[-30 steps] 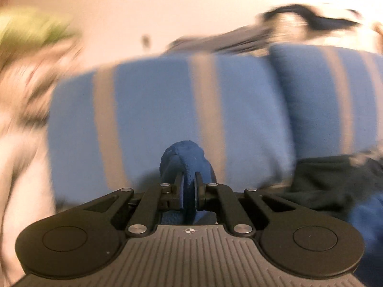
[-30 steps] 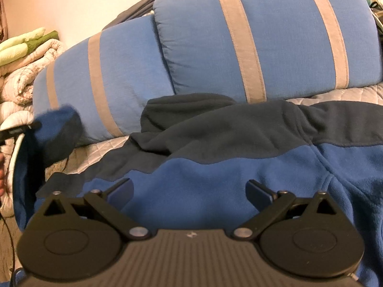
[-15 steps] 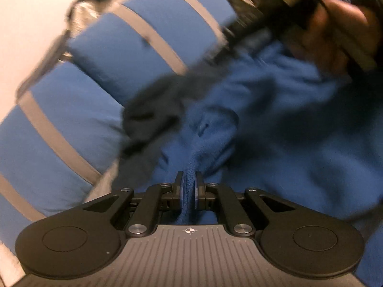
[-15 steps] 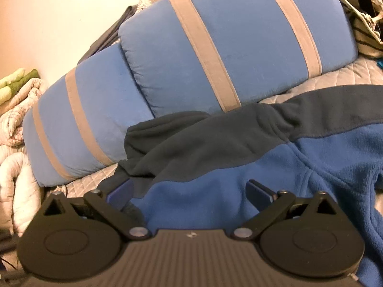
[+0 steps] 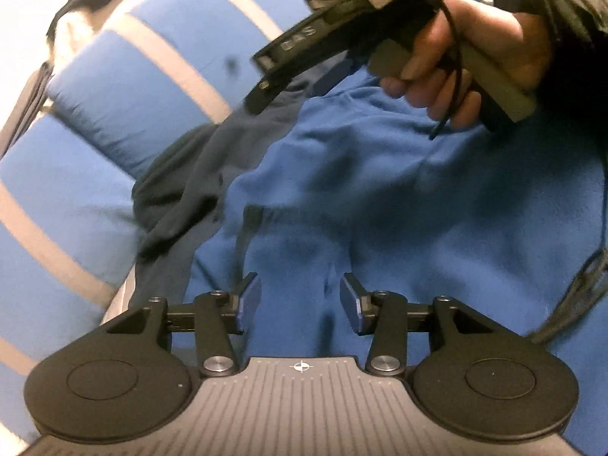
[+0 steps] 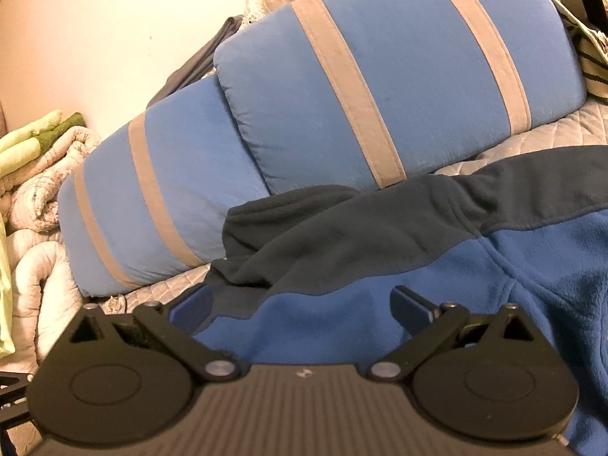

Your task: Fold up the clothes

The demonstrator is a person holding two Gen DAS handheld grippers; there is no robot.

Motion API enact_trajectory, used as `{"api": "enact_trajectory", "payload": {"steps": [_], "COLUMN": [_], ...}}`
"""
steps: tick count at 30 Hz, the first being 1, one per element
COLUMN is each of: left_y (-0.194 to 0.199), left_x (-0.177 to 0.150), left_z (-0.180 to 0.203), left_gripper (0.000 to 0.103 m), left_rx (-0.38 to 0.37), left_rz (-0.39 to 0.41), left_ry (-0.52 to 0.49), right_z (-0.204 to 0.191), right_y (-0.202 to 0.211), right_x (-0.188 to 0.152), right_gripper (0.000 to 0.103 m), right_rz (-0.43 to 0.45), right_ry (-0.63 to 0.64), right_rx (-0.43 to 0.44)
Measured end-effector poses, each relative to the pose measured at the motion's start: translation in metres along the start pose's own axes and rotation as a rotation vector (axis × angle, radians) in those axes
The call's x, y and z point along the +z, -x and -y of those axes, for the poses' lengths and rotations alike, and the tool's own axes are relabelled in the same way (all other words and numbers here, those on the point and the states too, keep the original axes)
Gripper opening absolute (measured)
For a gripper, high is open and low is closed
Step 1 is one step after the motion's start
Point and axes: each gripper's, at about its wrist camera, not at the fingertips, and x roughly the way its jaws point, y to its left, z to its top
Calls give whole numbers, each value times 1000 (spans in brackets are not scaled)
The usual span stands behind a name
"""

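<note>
Left claw: jaws opening, nothing clamped; blue fleece lies under and between the pads, released. Right claw: jaws wide apart, empty, hovering low over the same fleece; a hand grips its handle. The fleece lies spread on the bed, its dark collar band bunched against the striped pillows. Judgement: folding is at an early stage. A fold of blue cloth appears laid onto the body; collar and remaining panels are unfolded and rumpled.
</note>
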Motion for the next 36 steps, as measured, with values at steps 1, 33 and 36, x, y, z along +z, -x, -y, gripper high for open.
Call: {"api": "enact_trajectory", "payload": {"steps": [1,33,36], "left_y": [-5,58,108], "left_x": [3,-10,-38], "left_z": [2,-84,-122], "left_gripper": [45,10,9], "left_rx": [-9,348,473], "left_rz": [-7,105,193], "left_ry": [-2,344,518], "right_z": [1,-30,-45], "right_y": [0,48,84], "right_x": [0,17,32], "right_gripper": [102,102,102], "right_rz": [-1,60,70], "right_ry": [-3,180,234], "right_rx": [2,15,62]}}
